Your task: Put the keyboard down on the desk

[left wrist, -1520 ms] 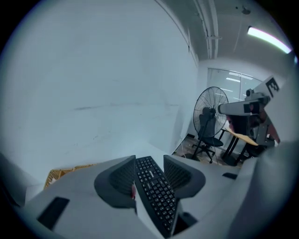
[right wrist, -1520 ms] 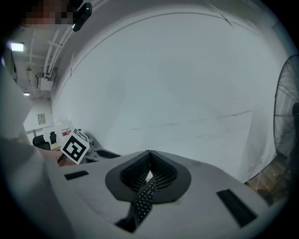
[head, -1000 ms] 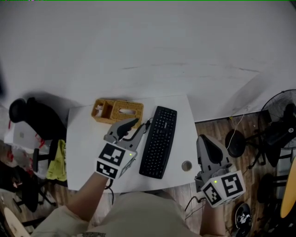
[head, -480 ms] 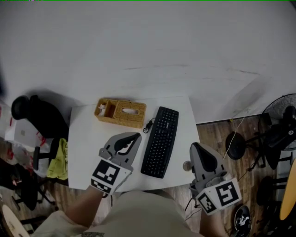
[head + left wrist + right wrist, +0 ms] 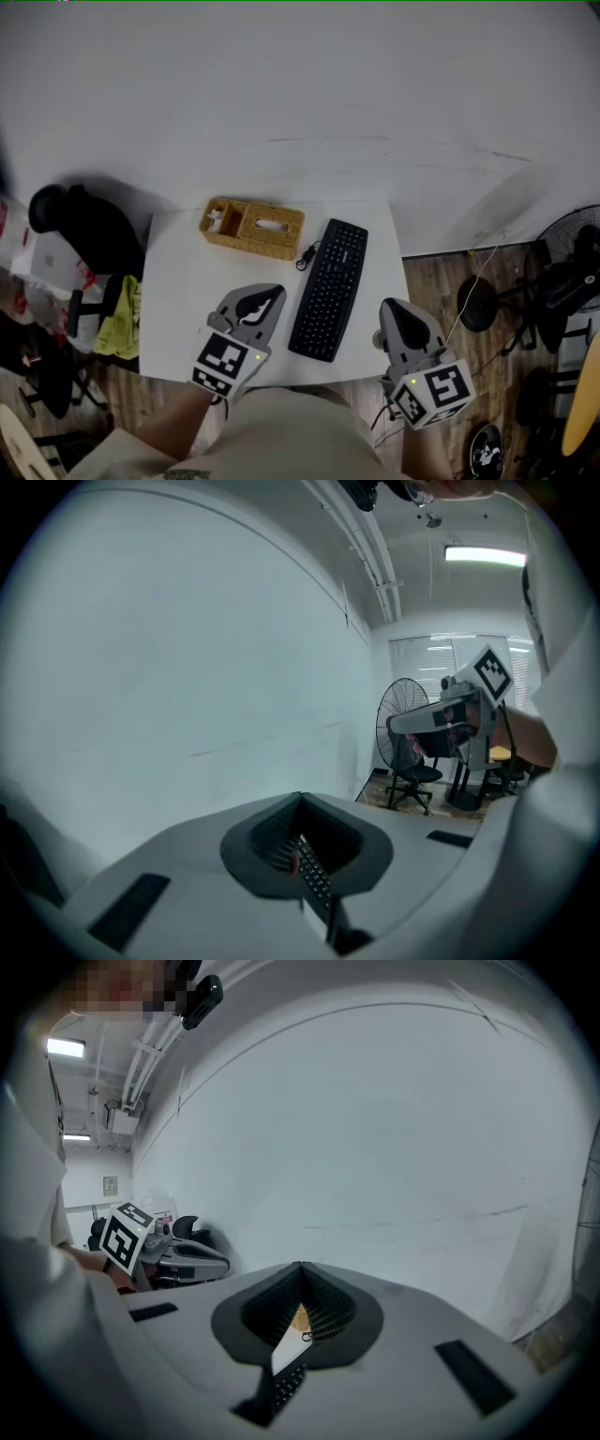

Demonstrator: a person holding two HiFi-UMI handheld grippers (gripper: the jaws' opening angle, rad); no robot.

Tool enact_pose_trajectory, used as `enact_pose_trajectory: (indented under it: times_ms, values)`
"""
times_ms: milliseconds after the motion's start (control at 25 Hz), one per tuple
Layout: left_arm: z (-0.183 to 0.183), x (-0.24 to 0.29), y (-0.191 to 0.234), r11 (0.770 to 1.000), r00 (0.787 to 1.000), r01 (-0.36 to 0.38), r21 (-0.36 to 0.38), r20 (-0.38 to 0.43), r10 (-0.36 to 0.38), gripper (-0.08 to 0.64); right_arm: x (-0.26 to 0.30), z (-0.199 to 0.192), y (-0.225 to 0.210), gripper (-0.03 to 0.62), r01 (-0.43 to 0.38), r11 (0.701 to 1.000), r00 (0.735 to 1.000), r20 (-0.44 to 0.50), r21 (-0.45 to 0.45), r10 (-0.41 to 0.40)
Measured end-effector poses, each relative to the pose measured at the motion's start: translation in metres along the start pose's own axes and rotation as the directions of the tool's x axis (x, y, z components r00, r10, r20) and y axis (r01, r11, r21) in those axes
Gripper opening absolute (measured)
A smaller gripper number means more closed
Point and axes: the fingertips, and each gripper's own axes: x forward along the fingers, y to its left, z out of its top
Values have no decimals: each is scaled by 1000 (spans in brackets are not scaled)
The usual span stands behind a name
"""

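Note:
The black keyboard (image 5: 330, 289) lies flat on the white desk (image 5: 178, 281), slanted, right of the middle. My left gripper (image 5: 273, 294) hovers over the desk's front edge, left of the keyboard and apart from it, its jaws shut with nothing between them. My right gripper (image 5: 387, 307) is off the desk's front right corner, jaws shut and empty. In the left gripper view the closed left gripper (image 5: 302, 799) shows a strip of keyboard (image 5: 315, 881) below its tips. The right gripper view shows the closed right gripper (image 5: 302, 1267) with the keyboard (image 5: 287, 1387) beneath.
A wicker basket (image 5: 253, 228) stands at the desk's back, with the keyboard's cable (image 5: 305, 253) coiled beside it. A black chair (image 5: 84, 234) and a yellow-green cloth (image 5: 117, 323) are left of the desk. A fan (image 5: 572, 225) and a stool (image 5: 478, 292) stand at the right.
Both grippers have drawn back from the keyboard toward the person. The left gripper's jaws have closed. The keyboard stays on the desk.

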Motion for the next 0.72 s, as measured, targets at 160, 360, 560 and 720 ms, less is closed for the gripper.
enact_pose_trajectory:
  times_ms: [160, 360, 560, 720]
  values:
    - [6, 0, -1, 1000, 1000, 17, -6, 16, -16, 21, -1, 1, -3, 25, 14, 1000, 1000, 3, -8, -14]
    - [14, 1, -7, 997, 997, 67, -31, 49, -66, 21, -2, -6, -5, 25, 24, 1000, 1000, 2, 17, -24]
    - [15, 1, -6, 998, 997, 68, -15, 48, -67, 21, -5, -4, -5, 25, 35, 999, 999, 23, 29, -36]
    - [14, 5, -3, 998, 998, 58, -9, 40, -58, 21, -7, 3, -11, 25, 51, 997, 996, 68, 62, -55]
